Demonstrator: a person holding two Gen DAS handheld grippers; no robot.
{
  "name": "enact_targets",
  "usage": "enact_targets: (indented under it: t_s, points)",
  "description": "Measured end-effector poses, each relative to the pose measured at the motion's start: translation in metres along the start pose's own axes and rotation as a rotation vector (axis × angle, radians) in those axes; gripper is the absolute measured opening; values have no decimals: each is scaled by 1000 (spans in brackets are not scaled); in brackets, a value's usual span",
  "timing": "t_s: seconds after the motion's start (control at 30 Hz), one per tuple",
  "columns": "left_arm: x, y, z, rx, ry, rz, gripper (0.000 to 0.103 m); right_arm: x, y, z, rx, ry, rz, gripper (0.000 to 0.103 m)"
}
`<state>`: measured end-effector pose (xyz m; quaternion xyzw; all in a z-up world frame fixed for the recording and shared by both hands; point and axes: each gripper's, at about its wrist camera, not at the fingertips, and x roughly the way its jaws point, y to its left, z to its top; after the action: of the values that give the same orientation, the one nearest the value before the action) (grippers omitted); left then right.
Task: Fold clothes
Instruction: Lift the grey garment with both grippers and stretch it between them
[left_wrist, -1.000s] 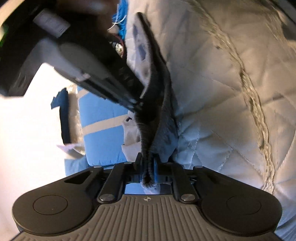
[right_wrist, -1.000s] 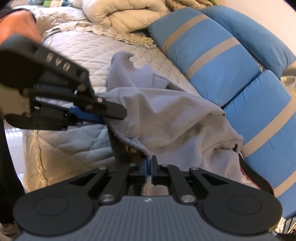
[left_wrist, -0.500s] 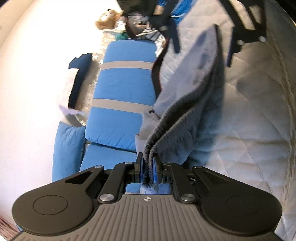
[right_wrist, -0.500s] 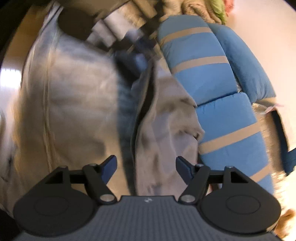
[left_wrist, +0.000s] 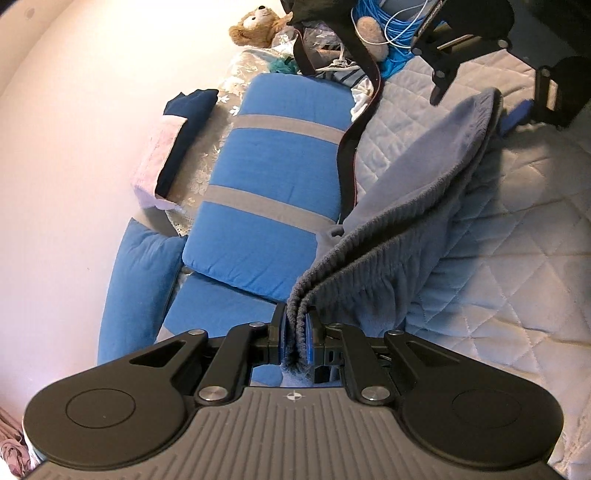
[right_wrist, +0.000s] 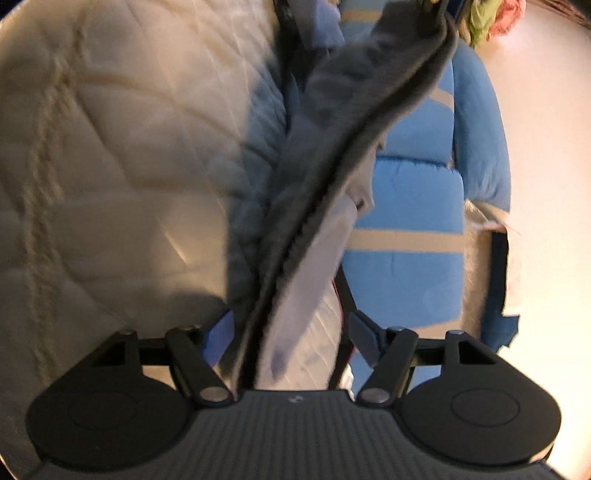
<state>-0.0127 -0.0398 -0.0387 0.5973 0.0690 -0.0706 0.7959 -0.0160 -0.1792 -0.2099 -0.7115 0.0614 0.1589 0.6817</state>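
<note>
Ok, we see left gripper (left_wrist: 296, 334) fingers pinched on ribbed hem of grey garment (left_wrist: 424, 206). Garment stretched taut above quilted bedspread (left_wrist: 517, 229), far end btwn right gripper (right_wrist: 291, 332) fingers, spread wide. Open quilt to right; blue cushions (left_wrist: 273, 184) + wall on left. Teddy bear (left_wrist: 255, 27) at far end.

Open quilt (left_wrist: 517, 229) from 1 to 4 o'clock of the left gripper (left_wrist: 296, 332); cushions (left_wrist: 273, 192) block 10 to 12; taut garment (left_wrist: 424, 192) and strap (left_wrist: 347, 155) cross ahead.
</note>
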Motion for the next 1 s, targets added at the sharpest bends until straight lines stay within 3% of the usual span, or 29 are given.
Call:
enact_targets:
  t_s: [0.07,0.13,0.2,0.23,0.27,0.3,0.47,0.67,1.0]
  points:
    - [0,0,-2,2,5,-1,9,8,-1,-4,10,41,10,67]
    - [0,1,-3,-2,13,-1,9,11,-3,-6,18,69,29,52]
    - [1,4,-5,-9,22,0,9,11,-4,-7,26,85,45,30]
    - [1,6,-6,-14,26,7,9,9,-6,-9,38,79,50,28]
    - [0,9,-8,-19,28,17,9,8,-9,-10,52,72,56,12]
    - [-2,14,-9,-20,29,25,9,5,-14,-10,71,66,62,8]
    - [-13,47,-15,-9,22,67,9,-18,-66,-9,239,34,114,7]
    - [-35,105,-13,16,7,150,9,-69,-155,-20,513,-49,219,7]
    - [-78,209,39,42,-68,344,9,-159,-300,-48,921,-214,399,7]
